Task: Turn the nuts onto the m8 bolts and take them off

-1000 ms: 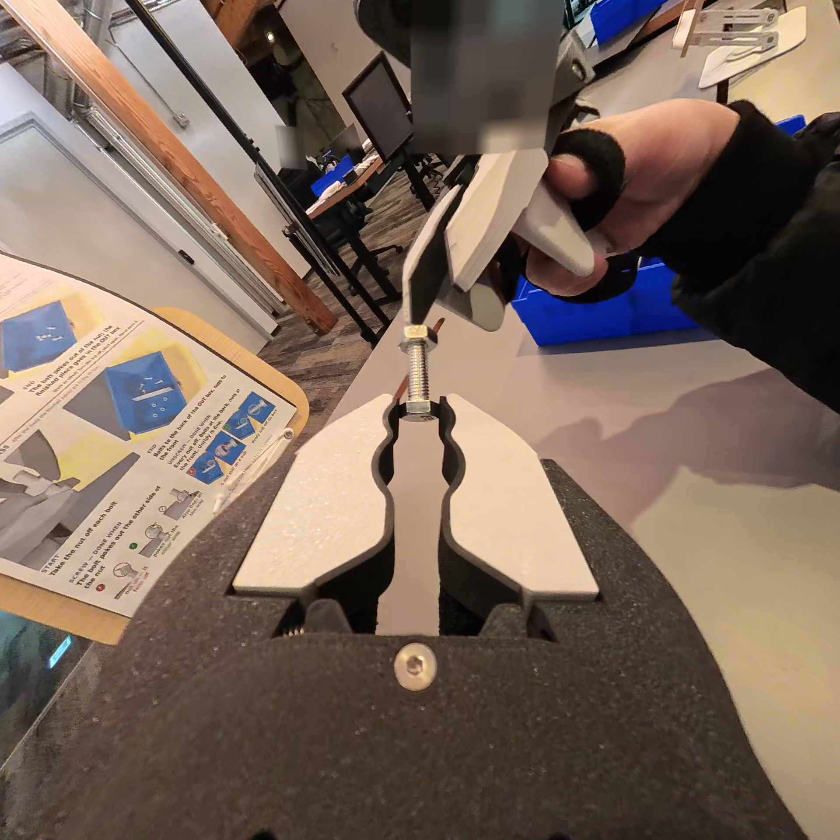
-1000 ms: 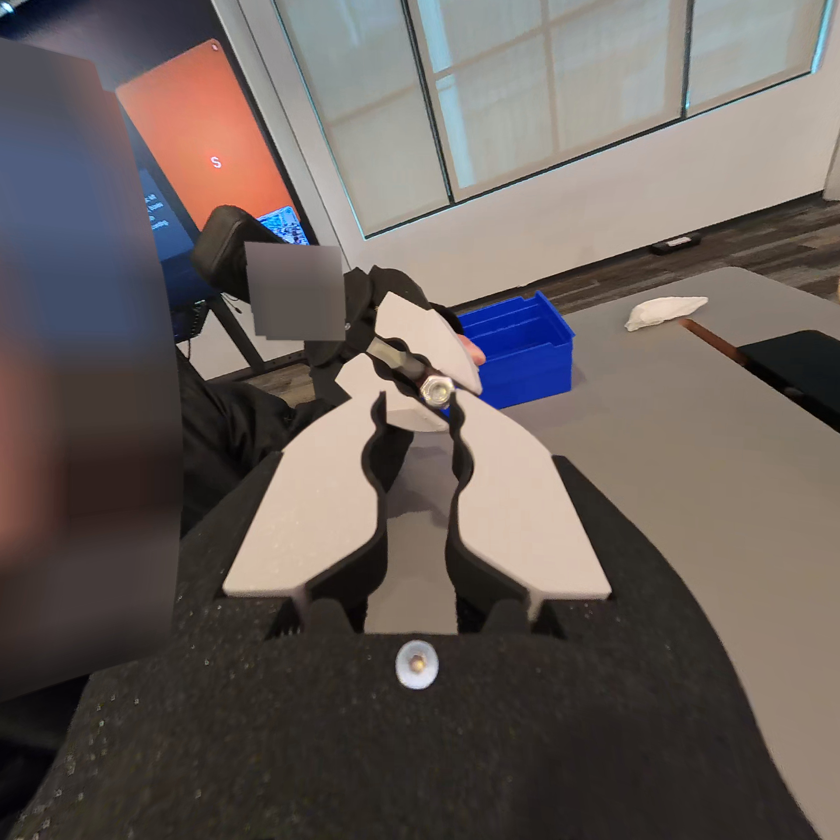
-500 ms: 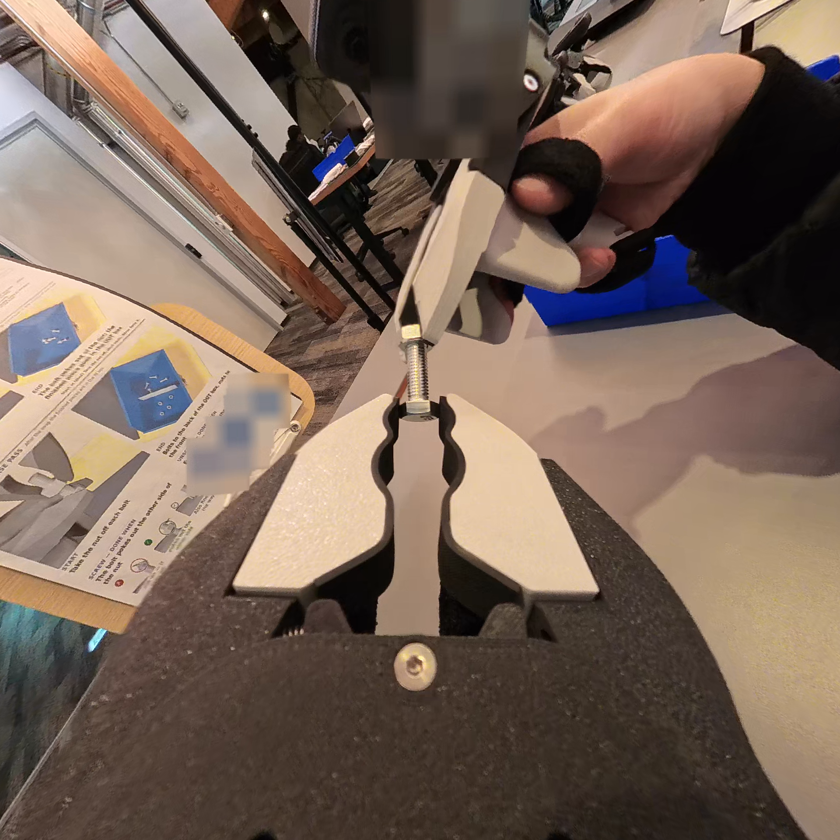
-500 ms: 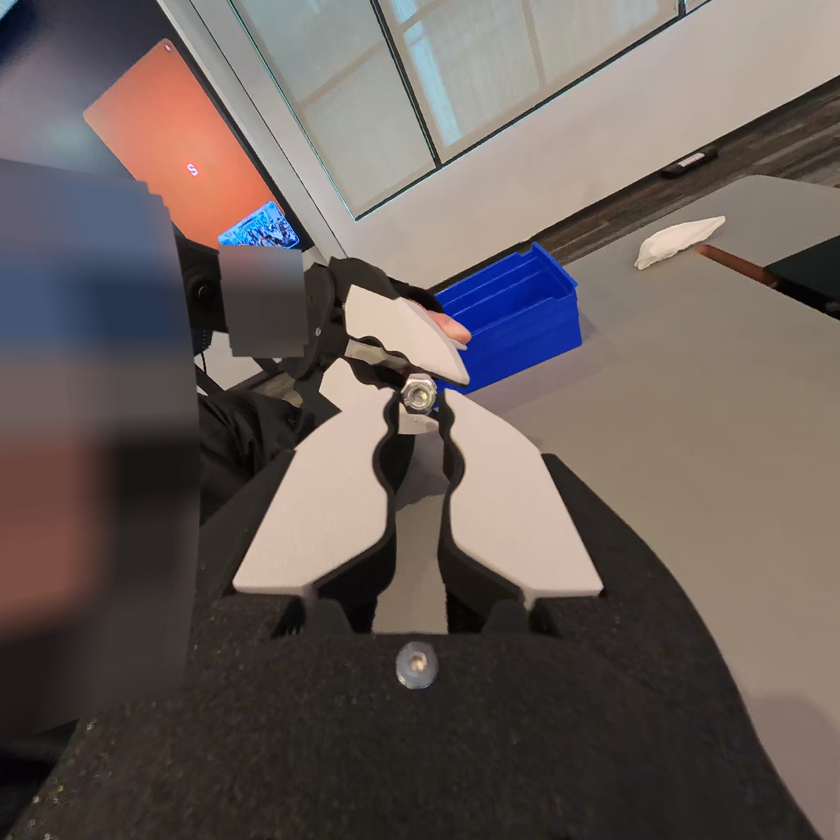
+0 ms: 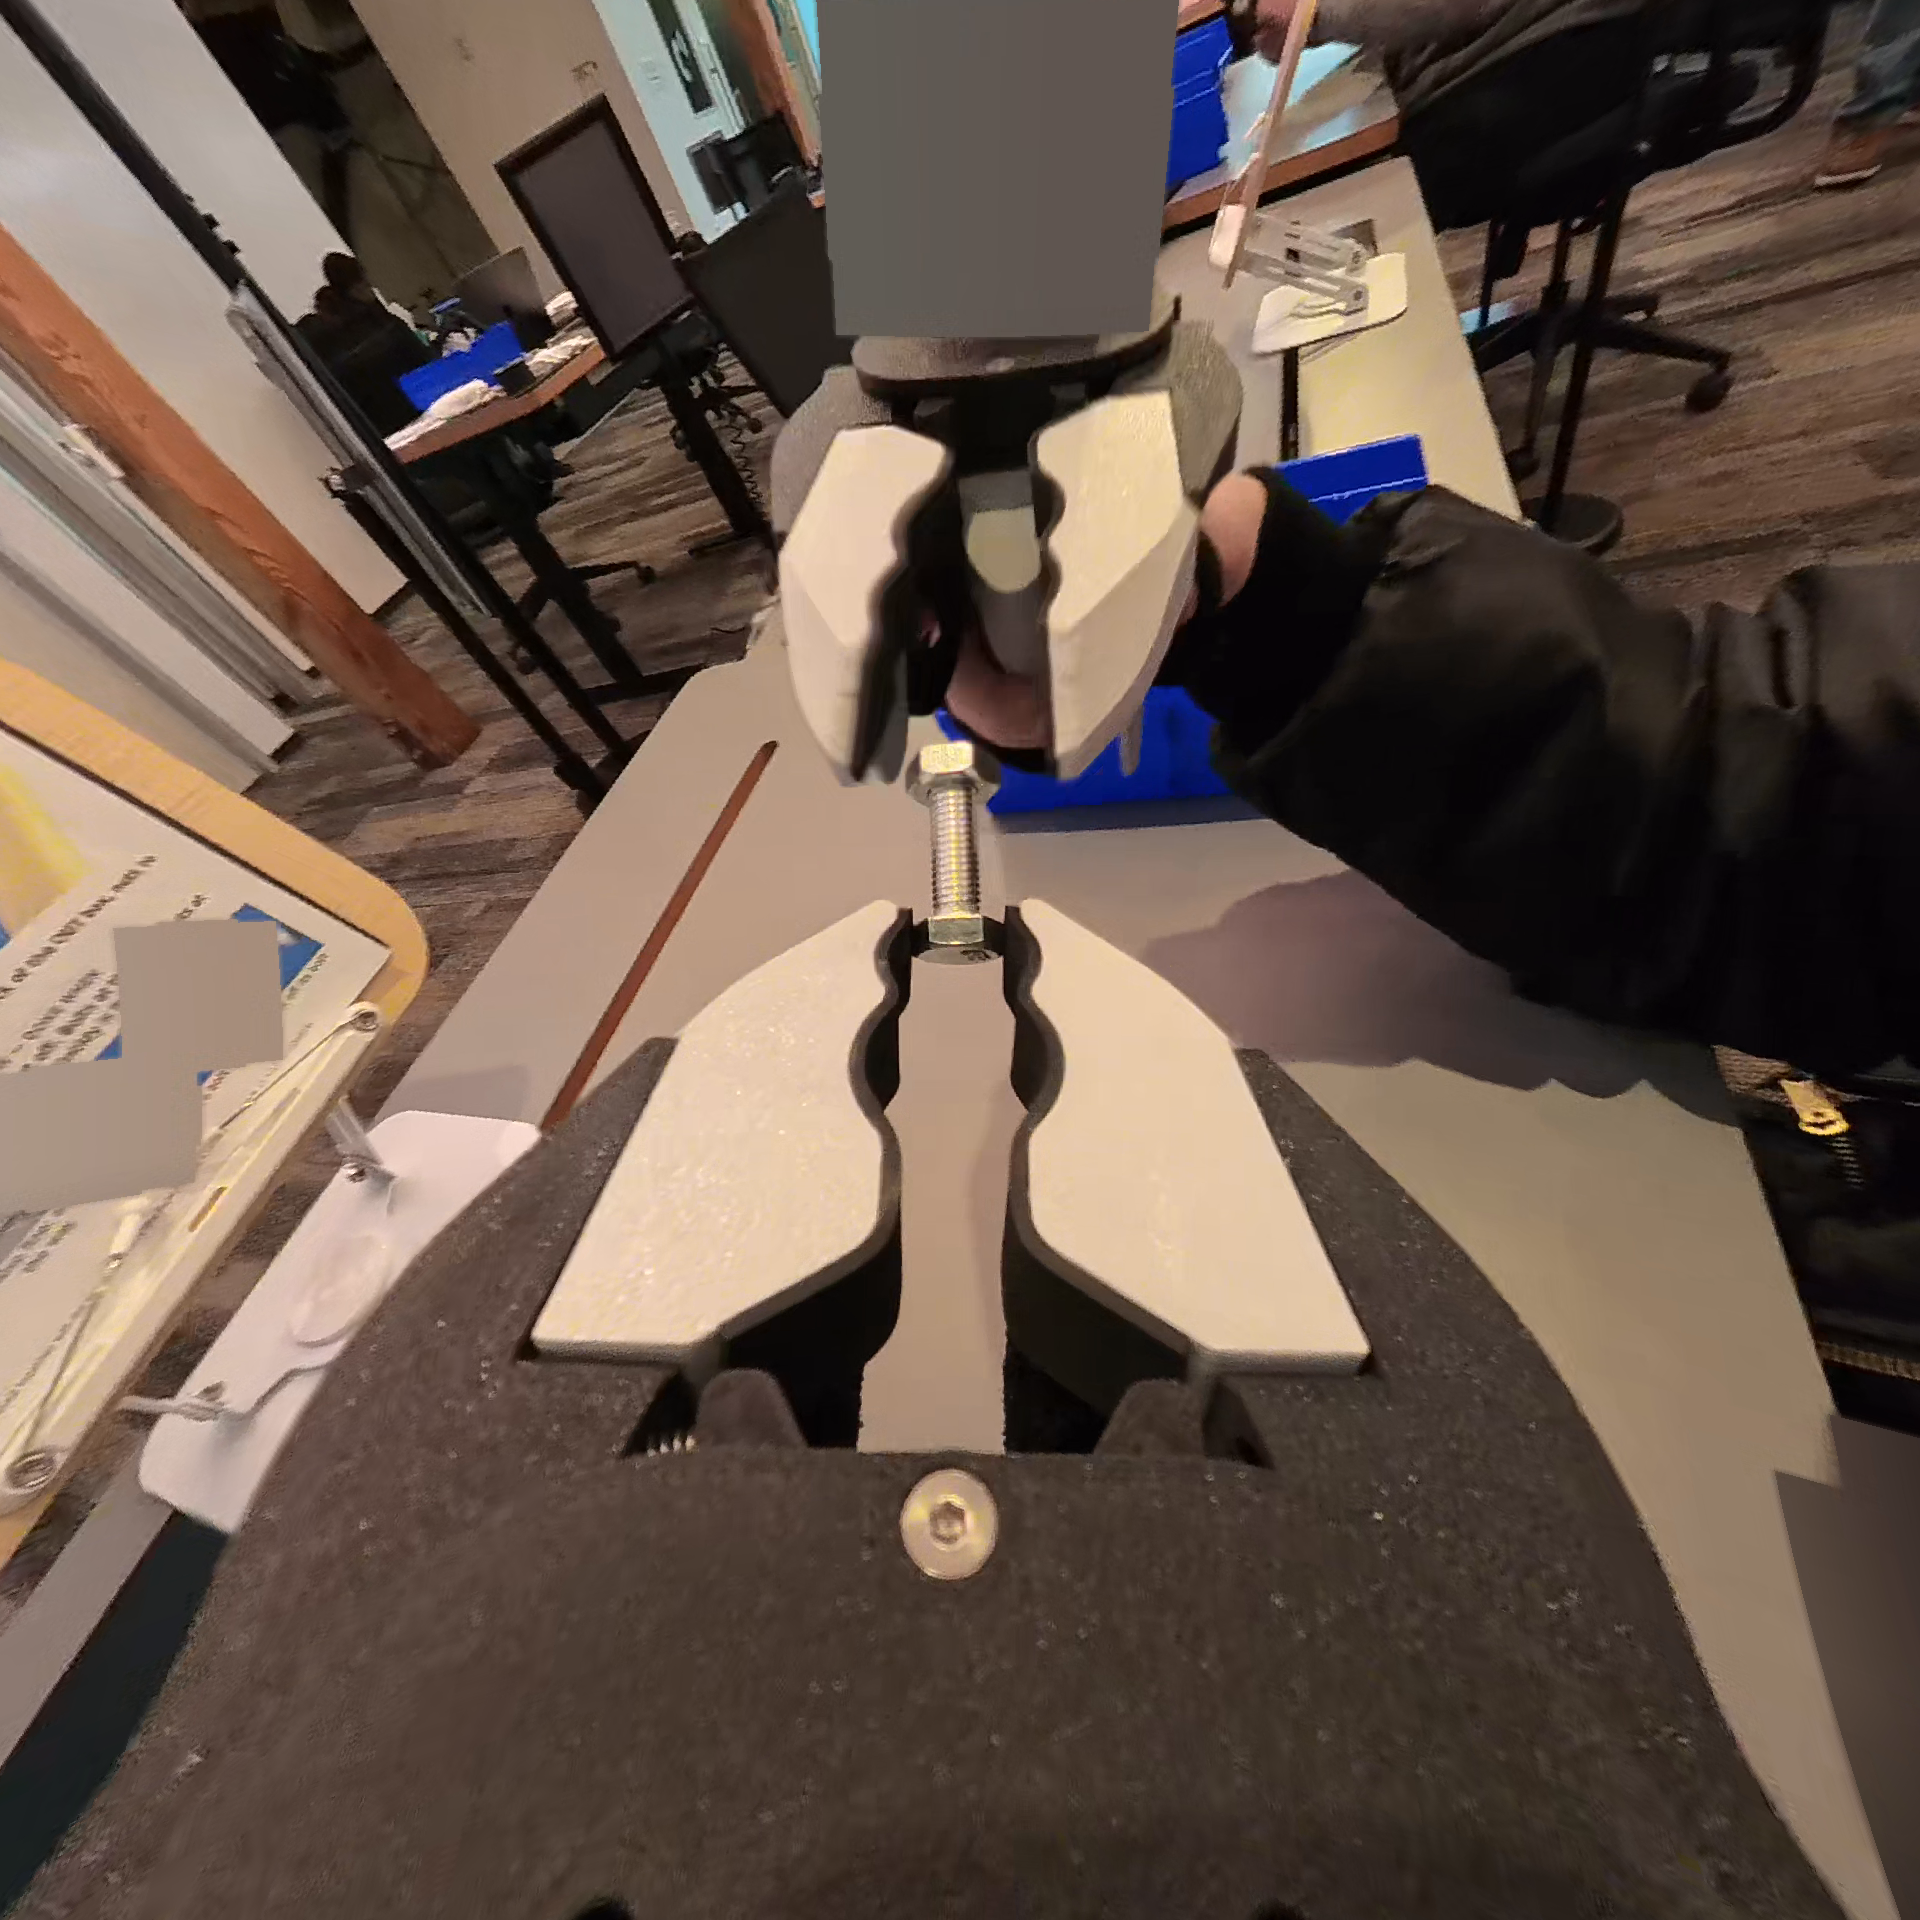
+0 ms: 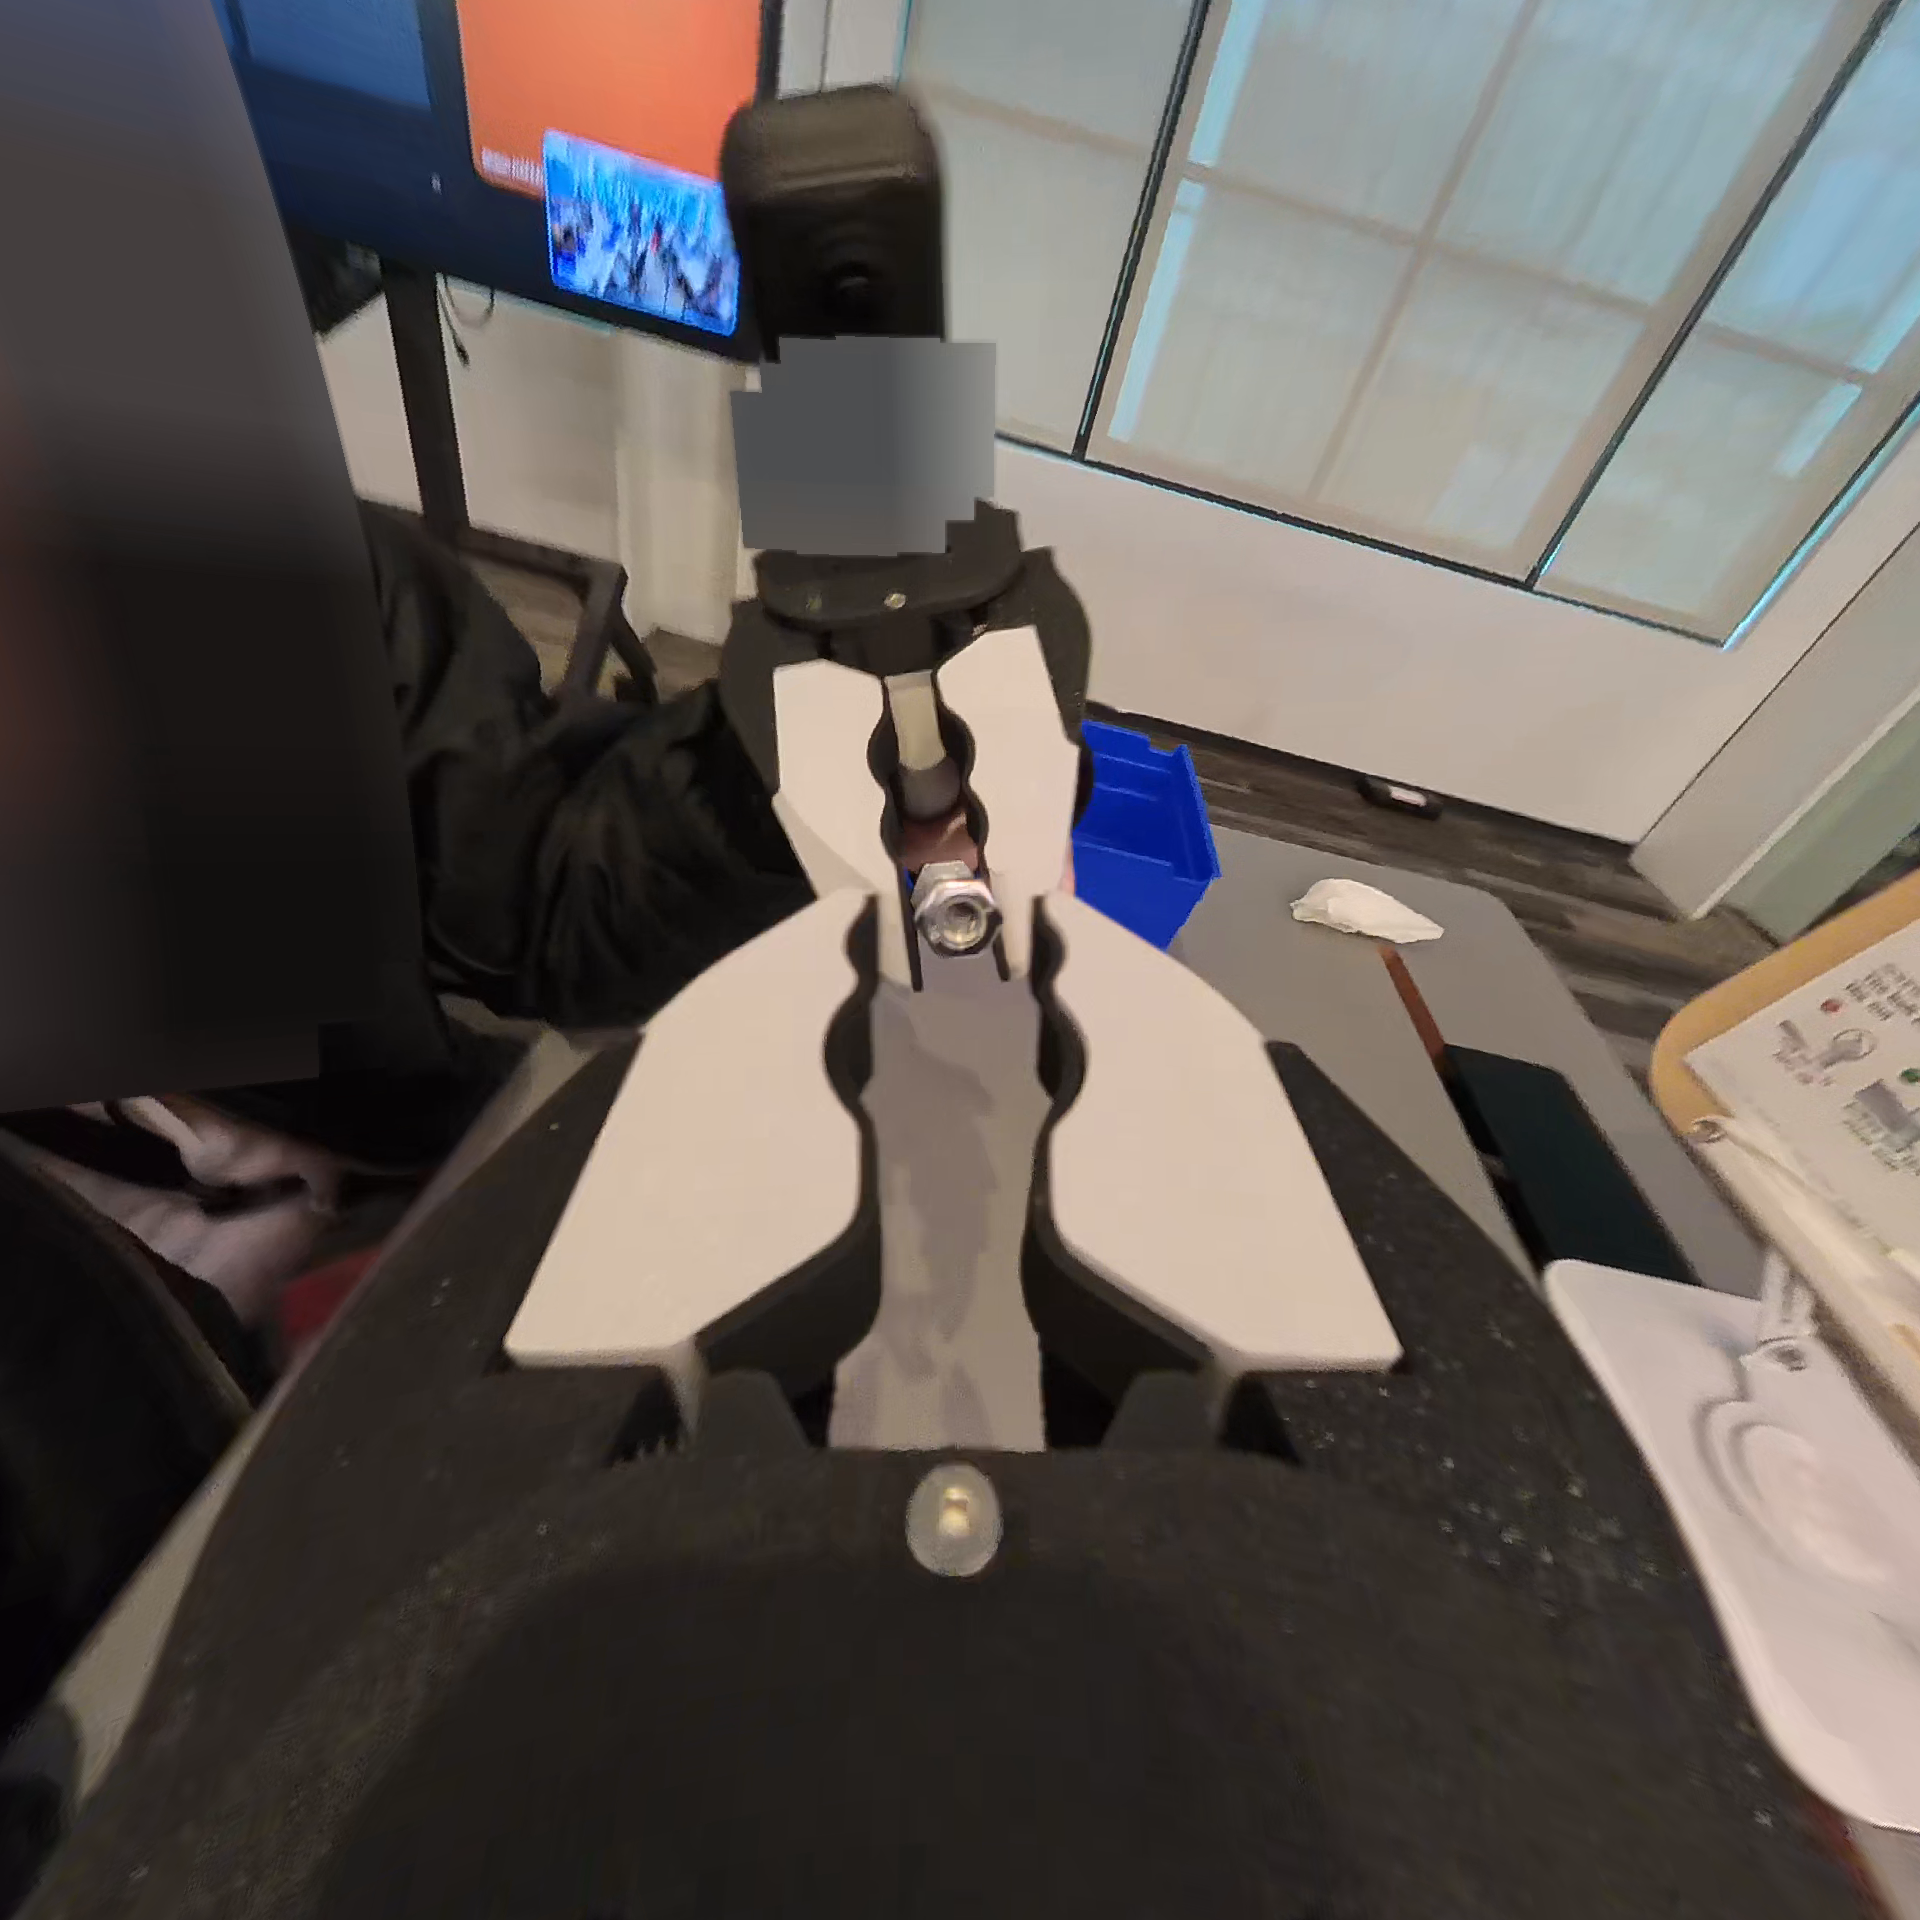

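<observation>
Left claw: I have it level and pointing forward over the grey desk, its two pale fingers pinched on the hexagonal head of the bolt.
Bolt: it stands out from my left fingertips, silver threaded shank running away from the camera and up in that view, clear of the desk.
Nut: silver, sitting at the far end of the shank; in the right wrist view I look almost straight down its bore.
Right claw: I hold it facing the left one, tips aimed down at the nut, fingers spread wider than the nut. One finger sits just beside the nut on its left, the other stands off to the right with a gap, so it is not gripping anything.
Right hand: wrapped round the handle behind the claw in a black fingerless glove, black sleeve coming in from the right side of the view.
Blue bin: on the desk behind the two claws.
Instruction sheet: on a wooden board at the desk edge.
White cloth: crumpled, farther back on the desk.
</observation>
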`<state>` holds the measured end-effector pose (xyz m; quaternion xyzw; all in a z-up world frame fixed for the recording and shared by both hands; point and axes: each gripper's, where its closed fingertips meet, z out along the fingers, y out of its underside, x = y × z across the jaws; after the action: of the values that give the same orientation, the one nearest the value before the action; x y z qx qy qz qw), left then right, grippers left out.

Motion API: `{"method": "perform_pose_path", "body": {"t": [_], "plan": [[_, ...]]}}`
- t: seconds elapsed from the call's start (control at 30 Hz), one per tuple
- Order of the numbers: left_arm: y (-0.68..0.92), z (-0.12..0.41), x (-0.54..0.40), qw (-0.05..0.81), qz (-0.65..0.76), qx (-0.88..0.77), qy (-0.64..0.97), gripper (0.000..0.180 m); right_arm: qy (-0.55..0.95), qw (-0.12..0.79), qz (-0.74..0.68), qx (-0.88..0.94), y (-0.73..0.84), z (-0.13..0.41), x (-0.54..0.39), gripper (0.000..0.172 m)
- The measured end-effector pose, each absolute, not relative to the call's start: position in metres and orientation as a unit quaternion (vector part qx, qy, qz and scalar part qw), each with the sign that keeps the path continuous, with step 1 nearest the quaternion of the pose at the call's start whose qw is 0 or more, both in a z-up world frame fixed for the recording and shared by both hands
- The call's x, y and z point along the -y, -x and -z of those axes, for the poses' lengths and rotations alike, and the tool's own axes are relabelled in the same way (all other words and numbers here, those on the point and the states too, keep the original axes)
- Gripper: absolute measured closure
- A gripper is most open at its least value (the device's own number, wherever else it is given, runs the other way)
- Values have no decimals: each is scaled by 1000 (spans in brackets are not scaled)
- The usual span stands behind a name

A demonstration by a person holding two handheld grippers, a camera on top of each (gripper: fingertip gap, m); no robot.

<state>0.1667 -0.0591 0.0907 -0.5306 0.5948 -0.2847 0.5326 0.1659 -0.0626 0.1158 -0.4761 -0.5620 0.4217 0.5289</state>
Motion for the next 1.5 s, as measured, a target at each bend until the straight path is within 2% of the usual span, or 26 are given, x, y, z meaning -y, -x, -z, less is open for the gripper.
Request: {"method": "perform_pose_path", "body": {"t": [0.07, 0.27, 0.37, 0.43, 0.6, 0.77, 0.87, 0.97, 1.0, 1.1, 1.2, 1.33, 1.5], "plan": [[-165, -92, 55, 542, 271, -591, 533, 164, 511, 513, -456, 518, -168, -121, 55, 135], [-164, -91, 47, 557, 237, -586, 539, 164, 605, 405, -540, 423, -166, -115, 47, 136], [-164, -90, 45, 559, 225, -586, 541, 164, 620, 398, -537, 411, -163, -112, 44, 143], [-164, -88, 45, 557, 224, -588, 542, 164, 618, 391, -532, 427, -162, -111, 48, 158], [-167, -85, 54, 529, 265, -599, 540, 164, 580, 436, -463, 510, -164, -107, 57, 158], [-167, -86, 63, 508, 304, -604, 533, 164, 474, 538, -356, 599, -164, -109, 67, 158], [-166, -88, 60, 518, 297, -598, 535, 164, 492, 535, -379, 573, -162, -114, 63, 158], [-164, -90, 57, 527, 290, -593, 536, 164, 527, 515, -413, 536, -162, -115, 56, 141], [-164, -90, 57, 527, 290, -592, 536, 164, 539, 508, -417, 528, -163, -113, 53, 140], [-163, -91, 56, 530, 287, -591, 537, 164, 560, 471, -445, 517, -163, -107, 53, 144], [-163, -90, 53, 533, 277, -589, 540, 164, 563, 448, -462, 518, -161, -106, 57, 157], [-163, -87, 59, 513, 297, -599, 539, 164, 535, 473, -425, 556, -161, -104, 62, 158], [-164, -86, 79, 471, 353, -618, 521, 164, 431, 539, -337, 640, -161, -103, 79, 158]]}}
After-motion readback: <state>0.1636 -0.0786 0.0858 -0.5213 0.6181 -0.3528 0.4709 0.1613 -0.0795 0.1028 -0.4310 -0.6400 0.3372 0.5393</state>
